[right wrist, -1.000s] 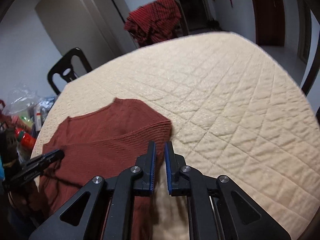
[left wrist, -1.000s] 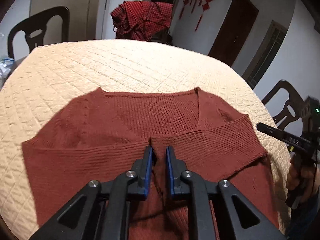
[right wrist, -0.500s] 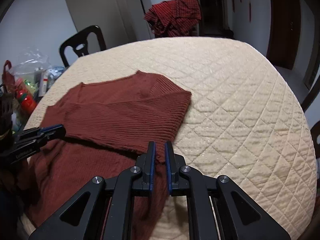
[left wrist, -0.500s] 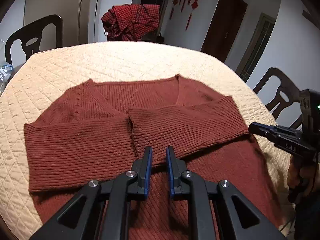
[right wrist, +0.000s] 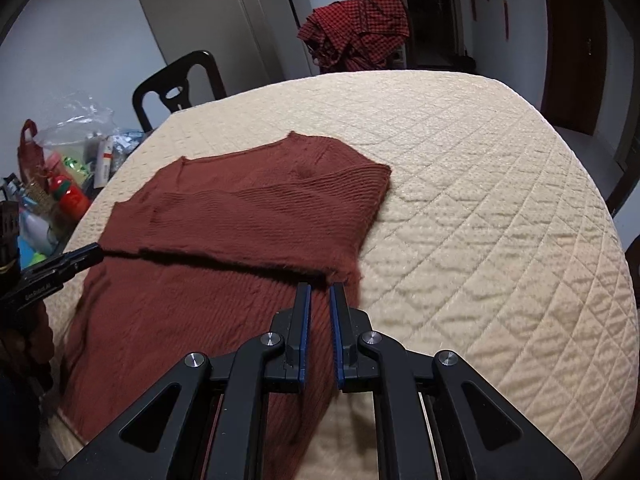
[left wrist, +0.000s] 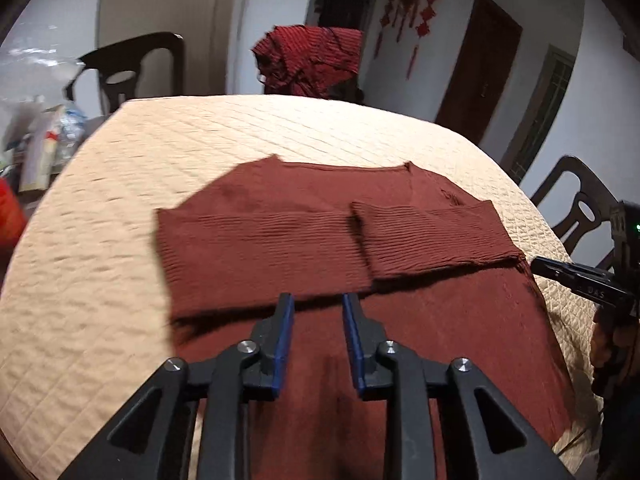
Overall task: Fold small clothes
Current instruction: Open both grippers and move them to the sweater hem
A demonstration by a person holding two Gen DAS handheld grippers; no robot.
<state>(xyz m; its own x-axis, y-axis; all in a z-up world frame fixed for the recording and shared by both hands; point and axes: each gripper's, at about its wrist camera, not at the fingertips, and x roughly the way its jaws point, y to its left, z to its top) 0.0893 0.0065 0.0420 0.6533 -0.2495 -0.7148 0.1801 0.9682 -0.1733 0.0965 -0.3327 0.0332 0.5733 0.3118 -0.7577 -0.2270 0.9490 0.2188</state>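
A rust-brown ribbed sweater (left wrist: pixel 440 340) lies flat on the round table (left wrist: pixel 100 280), both sleeves folded across its chest. My left gripper (left wrist: pixel 318 300) hovers over the sweater's body just below the folded left sleeve. Its jaws are opening and nothing is between them. My right gripper (right wrist: pixel 320 290) hangs over the sweater (right wrist: pixel 200 300) near its right edge, just under the folded sleeve's hem. A slim gap shows between its pads and no cloth is pinched. Each gripper also shows in the other's view: the right gripper (left wrist: pixel 560 272) and the left gripper (right wrist: pixel 76 258).
A cream quilted cover spreads over the table (right wrist: pixel 480 240). A red checked cloth (left wrist: pixel 312 60) hangs on a chair at the far side. Dark chairs (left wrist: pixel 132 68) (left wrist: pixel 580 200) ring the table. A plastic bag with bottles and packets (right wrist: pixel 68 168) sits off the left edge.
My left gripper drew back from the folded sleeves toward the near edge, and its jaws parted. My right gripper backed off slightly below the sleeve hem. The sweater stayed folded.
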